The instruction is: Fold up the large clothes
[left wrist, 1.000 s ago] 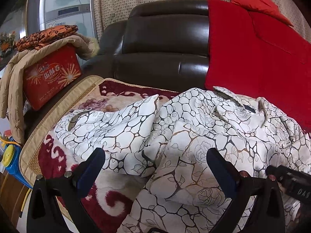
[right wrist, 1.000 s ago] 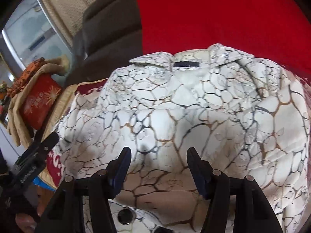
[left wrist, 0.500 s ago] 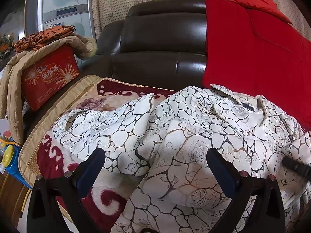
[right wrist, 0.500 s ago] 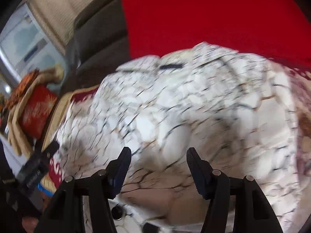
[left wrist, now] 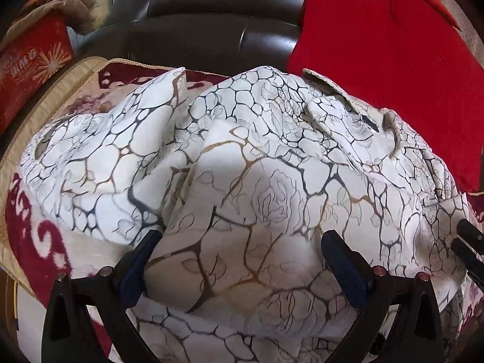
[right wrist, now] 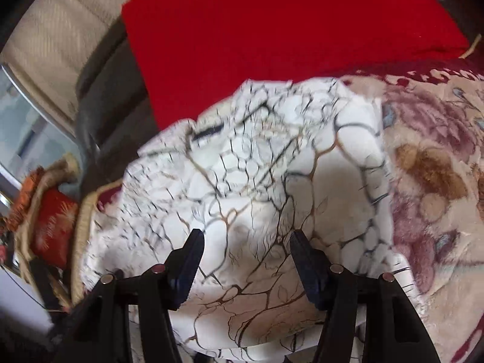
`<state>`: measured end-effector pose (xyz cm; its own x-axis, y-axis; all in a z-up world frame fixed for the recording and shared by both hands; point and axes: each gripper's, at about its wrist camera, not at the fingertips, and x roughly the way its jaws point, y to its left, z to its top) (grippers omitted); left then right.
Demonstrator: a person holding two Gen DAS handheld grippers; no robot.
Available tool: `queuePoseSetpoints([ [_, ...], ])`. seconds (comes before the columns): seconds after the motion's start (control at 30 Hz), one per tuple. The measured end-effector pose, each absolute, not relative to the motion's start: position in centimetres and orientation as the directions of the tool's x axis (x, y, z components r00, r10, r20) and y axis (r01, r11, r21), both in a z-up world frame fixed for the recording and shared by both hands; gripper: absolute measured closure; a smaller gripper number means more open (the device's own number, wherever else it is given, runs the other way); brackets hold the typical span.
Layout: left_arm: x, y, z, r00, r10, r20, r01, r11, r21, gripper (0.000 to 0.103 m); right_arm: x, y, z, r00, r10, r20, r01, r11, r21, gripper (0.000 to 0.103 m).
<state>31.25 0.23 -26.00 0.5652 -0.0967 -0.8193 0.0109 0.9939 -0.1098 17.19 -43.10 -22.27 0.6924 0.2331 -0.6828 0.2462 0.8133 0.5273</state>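
Shirt [left wrist: 266, 181], white, vein-patterned: heaped on sofa blanket [left wrist: 45, 242], collar toward red cover [left wrist: 378, 45]. Left tongs [left wrist: 239, 260] and right tongs [right wrist: 246, 260] held apart over it, nothing gripped

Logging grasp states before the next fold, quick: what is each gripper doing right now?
Left gripper: jaws open wide, shirt fabric lying between them, not clamped.
Right gripper: jaws open over the shirt, holding nothing.
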Motion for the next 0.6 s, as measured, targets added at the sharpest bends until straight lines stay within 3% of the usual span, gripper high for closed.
queuePoseSetpoints([
  [0.1,31.4,0.0,-25.8,0.595,-0.129,-0.793,0.029,0.990,-0.140,0.002,17.8,-42.7,-22.9,0.652,0.240,-0.719,0.256,0.823,0.506,0.040],
  [0.17,31.2,-0.3,-25.8,0.614,-0.126,-0.779,0.040,0.991,-0.129,0.014,18.3,-42.0,-23.7,0.604,0.217,-0.767,0.268,0.851,0.452,0.040],
  [0.23,31.0,-0.6,-26.0,0.613,-0.086,-0.785,0.041,0.996,-0.078,0.038,18.0,-41.8,-23.6,0.612,0.205,-0.764,0.259,0.861,0.438,0.040],
  [0.27,30.9,-0.5,-26.1,0.608,-0.079,-0.790,0.042,0.997,-0.067,0.040,17.9,-41.7,-23.4,0.621,0.212,-0.755,0.251,0.859,0.447,0.040],
  [0.4,29.1,0.9,-24.6,0.613,-0.060,-0.788,0.030,0.998,-0.052,0.040,17.0,-41.9,-22.8,0.661,0.268,-0.701,0.219,0.825,0.521,0.040],
  [0.47,28.2,2.6,-23.2,0.618,-0.039,-0.785,0.001,0.999,-0.049,0.033,16.8,-41.5,-22.3,0.677,0.275,-0.683,0.195,0.828,0.527,0.040],
  [0.53,27.8,5.6,-22.0,0.631,-0.026,-0.775,-0.053,0.996,-0.077,0.016,16.6,-40.6,-21.7,0.692,0.272,-0.668,0.167,0.840,0.516,0.040],
  [0.6,27.0,9.3,-20.9,0.651,0.011,-0.759,-0.129,0.987,-0.097,0.015,16.5,-39.5,-21.0,0.706,0.271,-0.654,0.136,0.855,0.501,0.040],
])
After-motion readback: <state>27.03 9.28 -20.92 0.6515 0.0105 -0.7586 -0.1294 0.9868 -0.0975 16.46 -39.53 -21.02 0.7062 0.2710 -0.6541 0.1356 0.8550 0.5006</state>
